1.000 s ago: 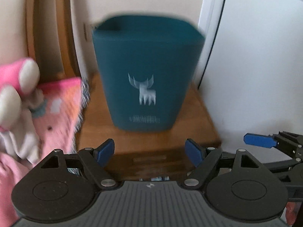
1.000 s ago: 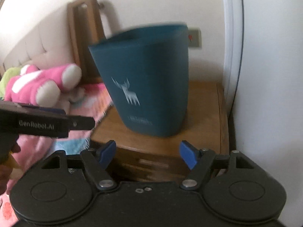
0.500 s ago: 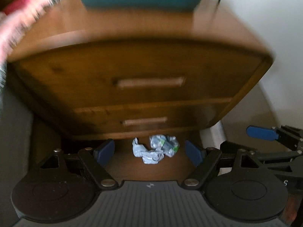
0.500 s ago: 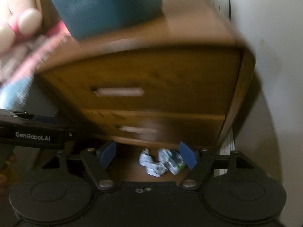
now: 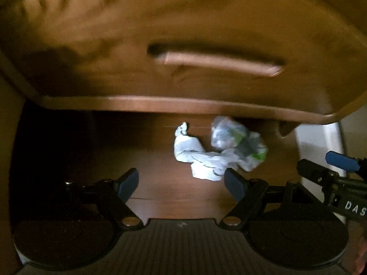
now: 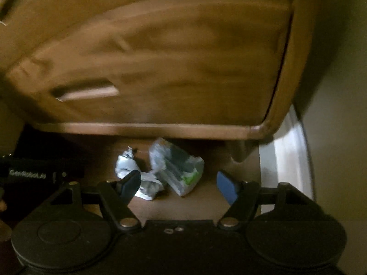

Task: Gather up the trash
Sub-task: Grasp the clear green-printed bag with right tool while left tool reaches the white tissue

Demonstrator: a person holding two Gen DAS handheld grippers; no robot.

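Two pieces of trash lie on the wooden floor under the nightstand's front edge: a crumpled white paper (image 5: pixel 195 158) (image 6: pixel 128 165) and a crumpled clear wrapper with green print (image 5: pixel 238 142) (image 6: pixel 179 169). My left gripper (image 5: pixel 182 184) is open and empty, low over the floor, the paper just beyond its right fingertip. My right gripper (image 6: pixel 177 185) is open and empty, with both pieces just past and between its fingertips. The right gripper's blue fingertip (image 5: pixel 341 160) shows at the right of the left wrist view.
The wooden nightstand (image 5: pixel 183 45) (image 6: pixel 160 68) with drawer handles (image 5: pixel 220 64) looms just above the trash. A white baseboard or door frame (image 6: pixel 289 155) and a wall stand to the right. The space under the nightstand to the left is dark.
Both grippers have swung down from the teal bin on the nightstand top to floor level and moved closer to the trash. Both stayed open.
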